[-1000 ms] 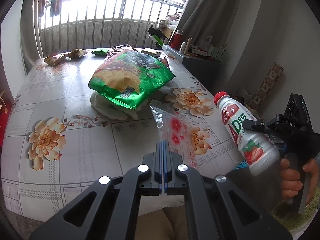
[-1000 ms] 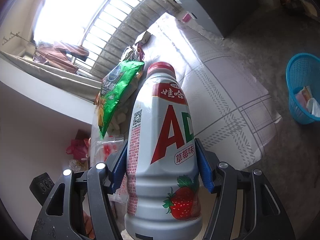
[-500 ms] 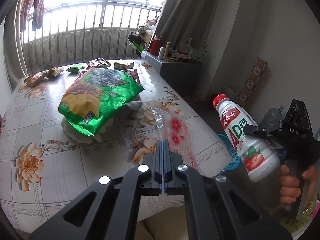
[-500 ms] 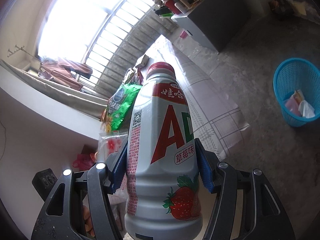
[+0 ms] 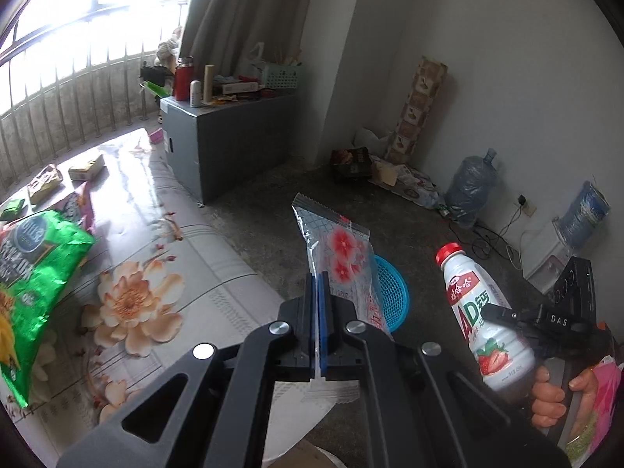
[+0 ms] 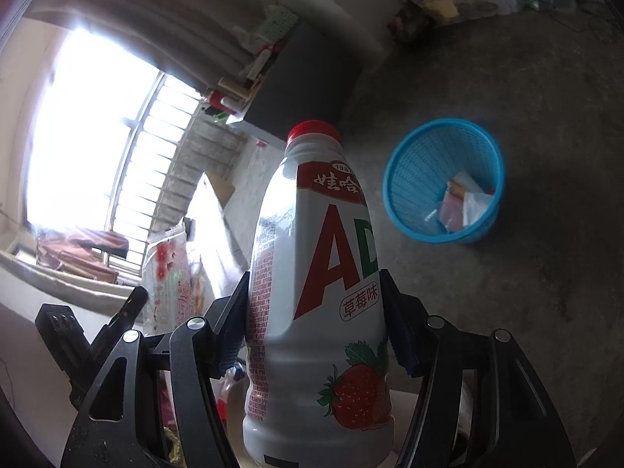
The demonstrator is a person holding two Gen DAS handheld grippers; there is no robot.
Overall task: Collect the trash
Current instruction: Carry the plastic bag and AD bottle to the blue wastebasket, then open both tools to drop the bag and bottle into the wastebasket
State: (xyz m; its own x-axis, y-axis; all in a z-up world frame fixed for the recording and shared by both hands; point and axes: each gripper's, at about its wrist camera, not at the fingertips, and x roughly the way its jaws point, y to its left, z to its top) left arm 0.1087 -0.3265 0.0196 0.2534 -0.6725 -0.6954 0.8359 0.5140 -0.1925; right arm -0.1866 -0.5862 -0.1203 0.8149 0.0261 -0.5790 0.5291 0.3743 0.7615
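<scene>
Rigid plastic bottle (image 6: pixel 312 292) clamped mid-body by right gripper (image 6: pixel 316 319); limp, light plastic bag (image 5: pixel 343 265) pinched at edge by closed left gripper (image 5: pixel 320 312); likely slippery.

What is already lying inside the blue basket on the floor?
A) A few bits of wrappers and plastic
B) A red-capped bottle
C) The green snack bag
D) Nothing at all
A: the right wrist view shows the blue basket holding a few crumpled wrappers at its bottom.
</scene>
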